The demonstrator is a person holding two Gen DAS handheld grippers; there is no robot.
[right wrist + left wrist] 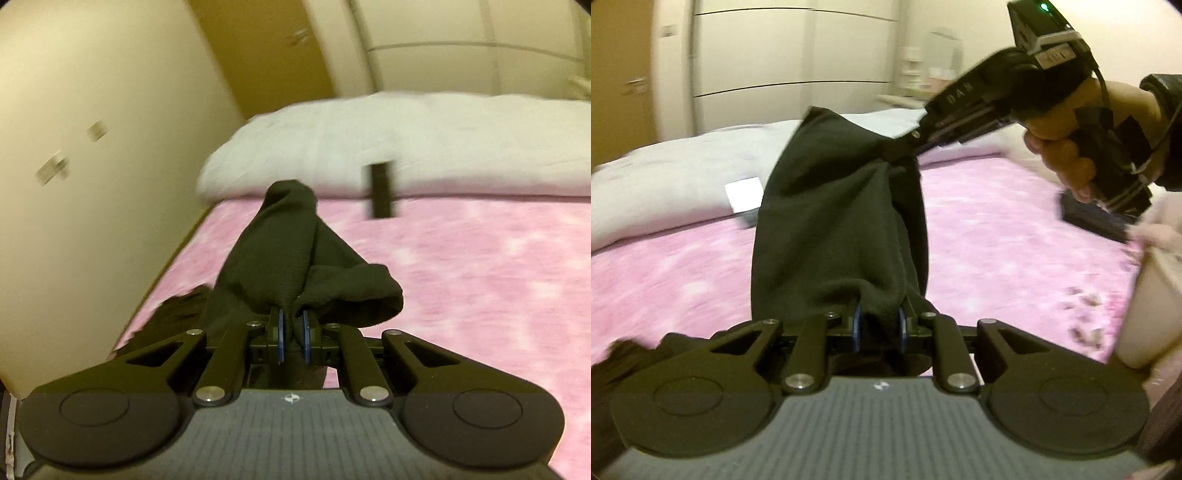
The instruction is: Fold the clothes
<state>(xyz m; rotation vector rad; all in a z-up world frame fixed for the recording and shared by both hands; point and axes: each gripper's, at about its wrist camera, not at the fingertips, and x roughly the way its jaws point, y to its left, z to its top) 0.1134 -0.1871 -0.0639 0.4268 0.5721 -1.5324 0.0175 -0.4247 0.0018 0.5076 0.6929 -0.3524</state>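
A black garment hangs stretched in the air over the pink bed cover. My left gripper is shut on its near edge, and the cloth bunches between the blue-rimmed pads. At the upper right a hand holds my right gripper, which pinches the garment's far upper corner. In the right wrist view the right gripper is shut on a fold of the black garment, which drapes forward over its fingers. More dark cloth trails at the lower left, by the bed's edge.
A white duvet lies along the head of the bed with a small white box on it. A dark flat object and a cream-coloured thing sit at the right. A black bar-shaped item lies near the duvet. A wall borders the bed.
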